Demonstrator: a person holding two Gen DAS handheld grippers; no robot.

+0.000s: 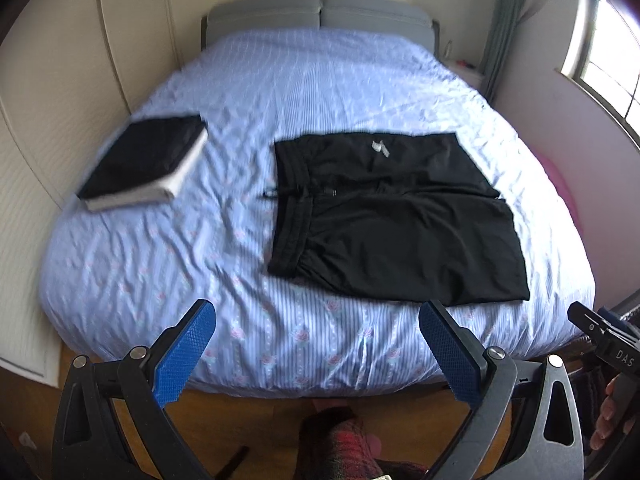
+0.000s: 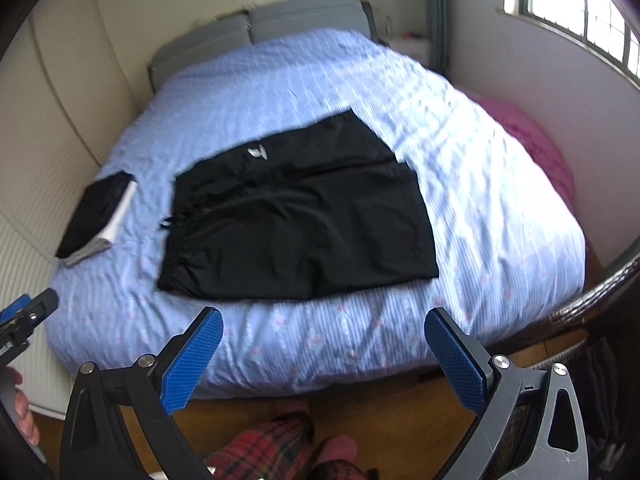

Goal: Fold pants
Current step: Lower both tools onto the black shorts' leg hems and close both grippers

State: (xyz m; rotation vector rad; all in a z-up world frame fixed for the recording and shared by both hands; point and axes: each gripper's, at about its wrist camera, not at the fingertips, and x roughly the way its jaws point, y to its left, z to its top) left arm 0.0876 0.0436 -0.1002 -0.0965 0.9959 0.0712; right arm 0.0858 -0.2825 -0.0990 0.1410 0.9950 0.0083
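Black pants [image 1: 392,220] lie flat on the blue bed sheet, folded over so the legs are short, waistband and drawstring to the left, a small white logo near the far edge. They also show in the right wrist view [image 2: 296,220]. My left gripper [image 1: 316,320] is open and empty, held over the bed's near edge, short of the pants. My right gripper [image 2: 322,326] is open and empty, also at the near edge, just in front of the pants. The right gripper's body shows at the right edge of the left wrist view [image 1: 604,340].
A folded stack of black and grey-white clothes [image 1: 148,162] lies at the bed's left side; it also shows in the right wrist view [image 2: 96,216]. The bed [image 1: 160,264] has a grey headboard [image 1: 320,16]. A pink cloth [image 2: 536,148] lies at the right wall. Wooden floor below.
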